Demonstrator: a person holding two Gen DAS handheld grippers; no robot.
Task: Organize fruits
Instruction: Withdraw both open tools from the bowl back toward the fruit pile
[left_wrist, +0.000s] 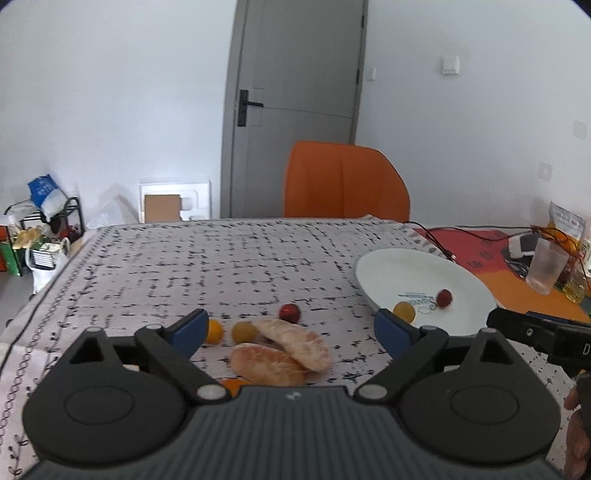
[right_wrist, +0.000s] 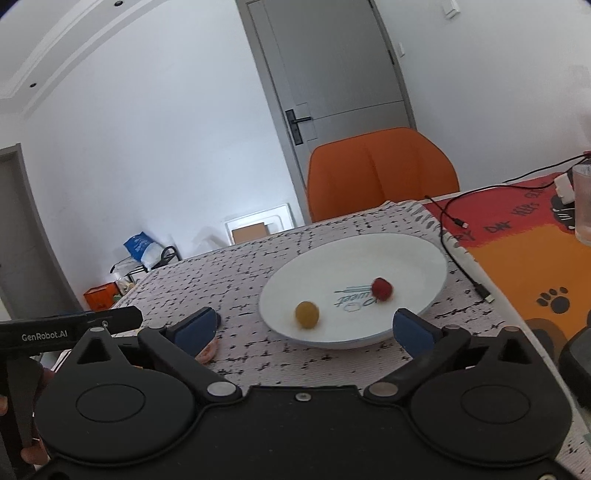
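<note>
— Closest to us, under the left gripper (left_wrist: 291, 328), lie two peeled citrus segments (left_wrist: 280, 352), one leaning over the other, on the patterned tablecloth (left_wrist: 221, 266). Our jaws there are spread wide and hold nothing.

— And what else do we have left on the cloth?

— Just beyond the segments, a yellow cherry tomato (left_wrist: 243, 331) touching the upper segment, an orange one (left_wrist: 215, 331) beside our left blue pad, and a red one (left_wrist: 289, 312) a little farther out. A sliver of something orange shows at the gripper body's edge; we cannot tell what it is.

— So how far along do we judge ourselves?

— Early to middle. The white plate (right_wrist: 406, 254) already holds a yellow tomato (right_wrist: 306, 314) and a red tomato (right_wrist: 381, 288), well apart from each other near the printed lettering. If the plate is where the fruit is meant to go, at least five pieces are left to move.

— Where does our right gripper (right_wrist: 308, 328) stand?

— It hovers at the near rim of the plate, fingers splayed and empty, with the yellow tomato between them and just ahead. Its left pad sits over the end of a citrus segment (right_wrist: 208, 350).

— Then the remaining fruit belongs to the left side?

— We think so: the segments lie between the left fingers, slightly nearer than the tips, so a short drop should reach them.
</note>
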